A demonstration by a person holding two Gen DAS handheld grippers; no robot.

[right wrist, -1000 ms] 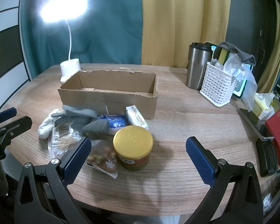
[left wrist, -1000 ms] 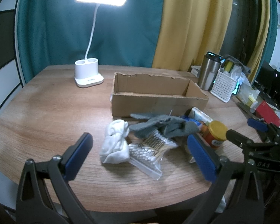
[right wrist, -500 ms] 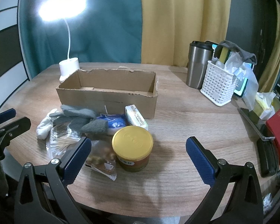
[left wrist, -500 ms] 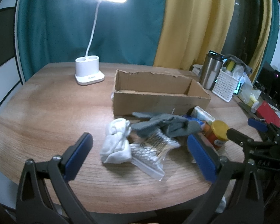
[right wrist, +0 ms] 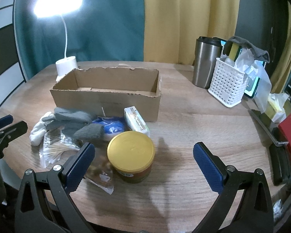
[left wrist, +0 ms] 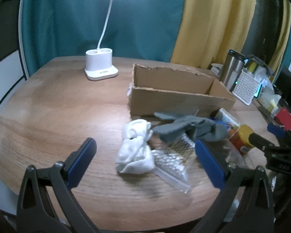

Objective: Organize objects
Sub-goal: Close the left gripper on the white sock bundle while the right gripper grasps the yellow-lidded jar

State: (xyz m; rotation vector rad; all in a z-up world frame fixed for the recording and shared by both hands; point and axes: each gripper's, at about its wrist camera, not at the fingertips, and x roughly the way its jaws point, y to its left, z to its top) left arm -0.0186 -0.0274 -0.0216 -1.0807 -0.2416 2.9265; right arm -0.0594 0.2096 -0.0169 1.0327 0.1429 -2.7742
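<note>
My left gripper [left wrist: 145, 161], a black two-finger tong with blue ribbed pads [left wrist: 83, 160], hangs in the air with its jaws spread wide, holding nothing. My right gripper [right wrist: 144, 164], built the same, also has its blue pads [right wrist: 206, 165] far apart and nothing between them. Each gripper's tips show at the edge of the other's view, so the two sit side by side.

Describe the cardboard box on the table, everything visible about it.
The cardboard box is a long, shallow, open-topped carton of plain brown corrugated board, its top edges torn ragged. It sits upright on the wooden table, and what shows of the inside looks empty. The white lamp base stands behind its left end. Grey socks and a small white packet lie against its front wall. Neither gripper touches it.
</note>
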